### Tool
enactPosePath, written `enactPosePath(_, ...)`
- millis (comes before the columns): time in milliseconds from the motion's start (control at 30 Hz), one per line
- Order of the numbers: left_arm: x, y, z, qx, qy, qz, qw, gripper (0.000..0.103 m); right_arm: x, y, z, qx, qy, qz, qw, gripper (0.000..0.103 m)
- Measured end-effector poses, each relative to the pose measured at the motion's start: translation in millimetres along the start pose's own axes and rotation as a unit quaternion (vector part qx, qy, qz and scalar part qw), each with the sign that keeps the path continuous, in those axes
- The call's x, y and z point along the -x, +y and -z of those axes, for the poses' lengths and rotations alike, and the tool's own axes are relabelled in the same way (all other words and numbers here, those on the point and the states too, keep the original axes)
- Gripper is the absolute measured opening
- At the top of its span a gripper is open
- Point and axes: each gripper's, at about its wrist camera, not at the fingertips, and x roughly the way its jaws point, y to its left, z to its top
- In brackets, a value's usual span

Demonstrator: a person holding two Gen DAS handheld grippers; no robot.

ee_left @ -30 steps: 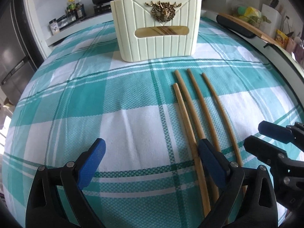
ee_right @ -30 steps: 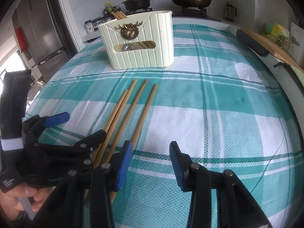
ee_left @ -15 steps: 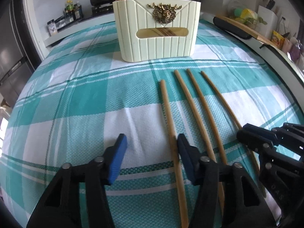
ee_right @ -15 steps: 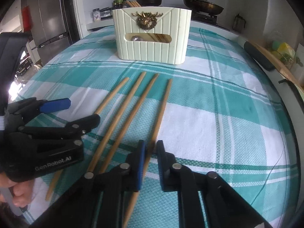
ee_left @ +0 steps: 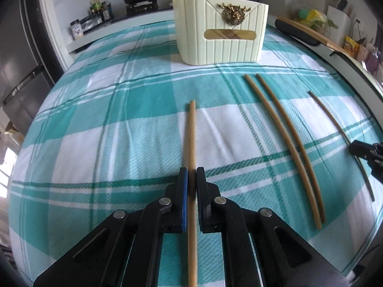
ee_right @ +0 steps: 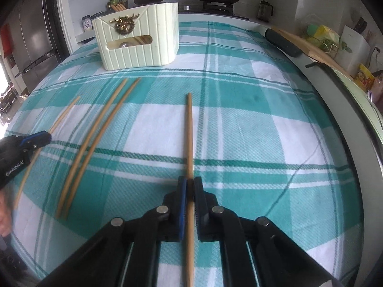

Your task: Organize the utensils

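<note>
We see four chopsticks on the checked desk point(ee_left: 100, 124), our left gripper point(ee_left: 190, 181) just clamped on the leftmost chopstick point(ee_left: 191, 131), our right gripper point(ee_right: 189, 186) on the rightmost chopstick point(ee_right: 189, 131), a middle pair point(ee_left: 282, 131) lying loose between, cream holder point(ee_left: 220, 31) beyond.

The bench point(ee_left: 100, 124) is covered by a woven cloth point(ee_left: 134, 150), matt and finely ribbed, checked in teal and white. The chopsticks point(ee_left: 282, 129) appear to be of pale wood or bamboo, smooth and dull. The cream holder point(ee_left: 220, 47) looks to be of ribbed, slightly satin plastic, and a brassy metal-looking emblem point(ee_left: 233, 14) is fixed to it. Each tool point(ee_left: 191, 186) is made of matt black plastic, with blue pads point(ee_left: 183, 191) and bright metal rivets point(ee_left: 165, 201).
</note>
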Motion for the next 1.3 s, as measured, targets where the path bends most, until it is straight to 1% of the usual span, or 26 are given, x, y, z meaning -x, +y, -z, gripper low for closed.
enactPosePath(67,2,9,1,0.002,0.011,0.017,0.9998,0.008,4,-3,3,0.002,0.008,-0.001,1.0,0.006)
enactPosePath(133,3,15,-2,0.009,0.021,0.041,0.9989,0.022,5,-5,3,0.001,0.018,-0.011,1.0,0.01)
enactPosePath(167,5,19,-4,0.015,0.02,0.051,0.9984,0.041,5,-5,1,0.001,0.023,-0.016,1.0,0.013)
enactPosePath(200,8,23,-5,0.021,0.013,0.06,0.9979,0.057,4,-6,-1,0.001,0.028,-0.026,0.999,0.02)
enactPosePath(233,10,26,-7,0.024,0.008,0.064,0.9976,0.061,4,-7,-3,0.001,0.031,-0.035,0.999,0.023)
enactPosePath(300,10,28,-15,0.022,0.011,0.072,0.9971,0.061,2,-10,-9,-0.004,0.044,-0.055,0.998,0.024)
enactPosePath(367,4,25,-23,0.009,0.021,0.078,0.9967,0.06,-3,-11,-16,-0.002,0.062,-0.074,0.995,0.024)
enactPosePath(433,-8,18,-31,-0.016,0.036,0.076,0.9963,0.059,-8,-12,-23,0.005,0.077,-0.082,0.994,0.024)
enactPosePath(467,-13,17,-34,-0.025,0.043,0.07,0.9964,0.058,-11,-12,-27,0.01,0.082,-0.083,0.993,0.024)
enactPosePath(500,-19,15,-37,-0.033,0.051,0.065,0.9961,0.053,-16,-11,-32,0.017,0.088,-0.081,0.993,0.024)
enactPosePath(567,-30,13,-43,-0.039,0.065,0.069,0.9948,0.047,-25,-11,-42,0.025,0.095,-0.073,0.993,0.024)
enactPosePath(667,-40,10,-57,-0.044,0.07,0.071,0.994,0.047,-39,-9,-62,0.036,0.101,-0.074,0.991,0.024)
enactPosePath(767,-49,7,-72,-0.046,0.081,0.077,0.9927,0.036,-54,-4,-84,0.044,0.103,-0.074,0.991,0.023)
enactPosePath(800,-50,8,-74,-0.047,0.084,0.078,0.9923,0.027,-58,-3,-91,0.045,0.101,-0.07,0.991,0.018)
enactPosePath(833,-52,8,-77,-0.047,0.085,0.077,0.9923,0.019,-62,-1,-97,0.047,0.099,-0.065,0.992,0.009)
enactPosePath(867,-52,7,-79,-0.046,0.085,0.076,0.9924,0.006,-67,1,-103,0.048,0.101,-0.064,0.992,0.006)
enactPosePath(933,-53,10,-81,-0.036,0.086,0.079,0.9926,0.005,-73,2,-111,0.047,0.098,-0.065,0.992,0.005)
enactPosePath(1000,-48,15,-82,-0.019,0.077,0.08,0.9936,0.004,-73,2,-116,0.04,0.094,-0.07,0.992,0.005)
enactPosePath(1067,-33,21,-84,-0.003,0.054,0.085,0.995,0.004,-66,-1,-118,0.021,0.082,-0.091,0.992,0.005)
enactPosePath(1167,1,31,-89,0.018,0.01,0.092,0.9956,0.004,-36,-5,-121,0.001,0.037,-0.118,0.992,0.005)
enactPosePath(1300,53,42,-102,0.033,-0.053,0.104,0.9926,0.004,18,-7,-126,-0.013,-0.031,-0.148,0.988,0.005)
